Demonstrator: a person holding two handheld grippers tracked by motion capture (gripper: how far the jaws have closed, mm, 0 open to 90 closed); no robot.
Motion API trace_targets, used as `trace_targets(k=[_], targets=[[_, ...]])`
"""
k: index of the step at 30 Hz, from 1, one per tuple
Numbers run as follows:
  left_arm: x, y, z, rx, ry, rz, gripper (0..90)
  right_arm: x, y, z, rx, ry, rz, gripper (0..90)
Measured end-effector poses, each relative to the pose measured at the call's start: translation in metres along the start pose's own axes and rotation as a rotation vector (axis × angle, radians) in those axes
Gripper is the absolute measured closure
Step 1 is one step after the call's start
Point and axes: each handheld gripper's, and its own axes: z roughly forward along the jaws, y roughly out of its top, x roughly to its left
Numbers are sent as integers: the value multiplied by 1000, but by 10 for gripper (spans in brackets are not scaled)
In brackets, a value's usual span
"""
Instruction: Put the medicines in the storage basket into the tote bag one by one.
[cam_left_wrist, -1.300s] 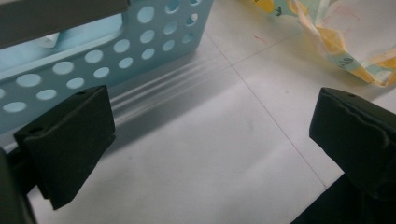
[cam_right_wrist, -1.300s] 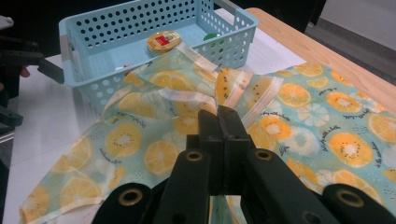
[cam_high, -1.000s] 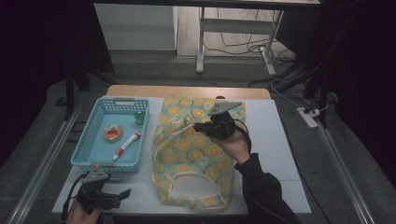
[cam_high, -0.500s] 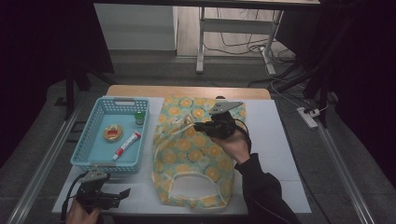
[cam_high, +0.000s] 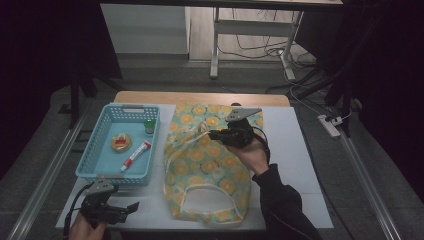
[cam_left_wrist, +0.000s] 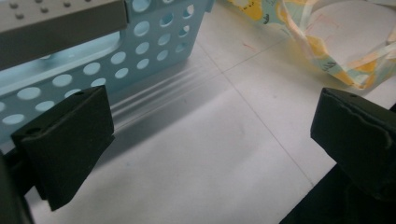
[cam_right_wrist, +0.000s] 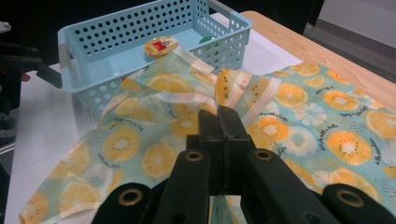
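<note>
A: Right claw (cam_high: 214, 134) clamped tight on a pinched fold of the fruit-print bag (cam_high: 210, 172), lifting that fold off the white surface (cam_high: 295, 150).

B: Rest of bag lying flat, just beside the blue basket (cam_high: 90, 165).

A: Left claw (cam_high: 131, 206) resting low near the front edge, jaws wide apart, gripping nothing.

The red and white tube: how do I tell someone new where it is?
Find the light blue perforated basket on the white table's left half, beside the fruit-print bag. Inside lie three things; the tube is nearest the person, lying slantwise. It is long, unlike the round yellow tin and small green-capped bottle.
</note>
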Motion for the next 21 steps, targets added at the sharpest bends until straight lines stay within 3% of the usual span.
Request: trace_targets(k=[5,12,21], targets=[[2,1,-1,-14,-21,-6,0,0,0,0,1,-3,0,900],[0,5,-4,-27,-7,22,11,-1,0,0,5,-4,0,900],[2,10,-15,-75,-35,-25,27,0,0,1,7,-5,-2,900]])
